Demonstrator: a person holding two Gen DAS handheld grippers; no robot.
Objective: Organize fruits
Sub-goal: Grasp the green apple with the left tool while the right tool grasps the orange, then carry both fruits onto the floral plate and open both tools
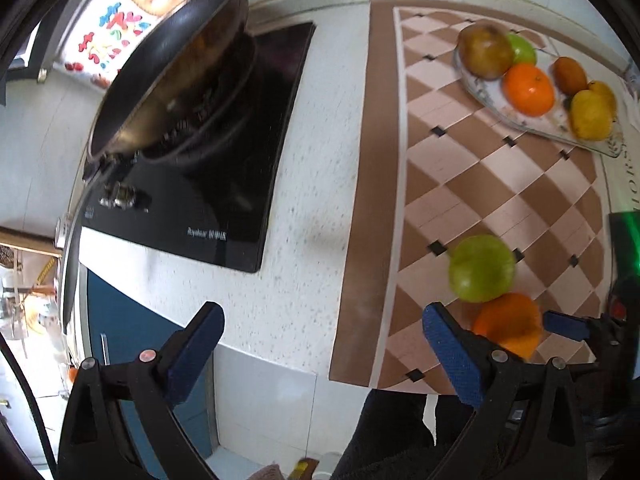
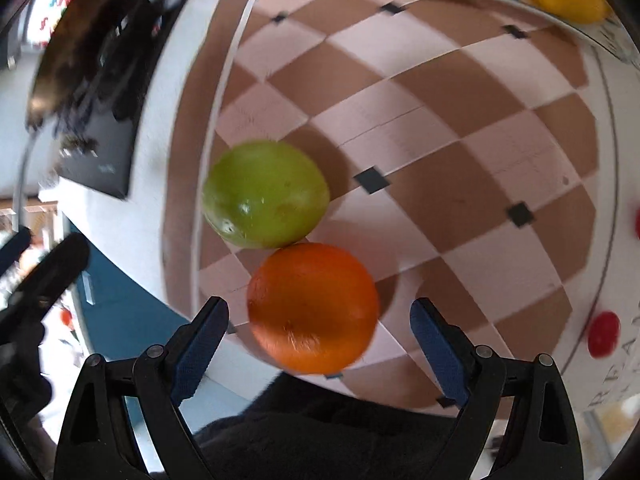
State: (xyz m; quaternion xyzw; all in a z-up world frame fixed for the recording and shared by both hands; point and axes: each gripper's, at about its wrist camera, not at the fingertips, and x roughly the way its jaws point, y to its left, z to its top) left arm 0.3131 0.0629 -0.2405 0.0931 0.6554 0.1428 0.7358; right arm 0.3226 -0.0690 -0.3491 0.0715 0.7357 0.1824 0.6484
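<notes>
An orange [image 2: 314,308] and a green apple [image 2: 266,194] lie touching on the checkered mat [image 2: 440,152] near its front edge. My right gripper [image 2: 320,330] is open, its fingers on either side of the orange, not closed on it. In the left wrist view the same orange [image 1: 508,326] and apple [image 1: 482,268] show at lower right. My left gripper [image 1: 320,332] is open and empty above the counter's front edge, left of the mat. A glass plate [image 1: 520,120] at the far right holds several fruits: an orange [image 1: 528,90], a brown pear [image 1: 484,52], a lemon [image 1: 590,114].
A black hob [image 1: 224,184] with a frying pan [image 1: 168,80] sits at the left of the white counter [image 1: 316,160]. The counter's front edge drops to blue cabinets [image 1: 132,320]. A dark device [image 1: 626,240] stands at the right edge.
</notes>
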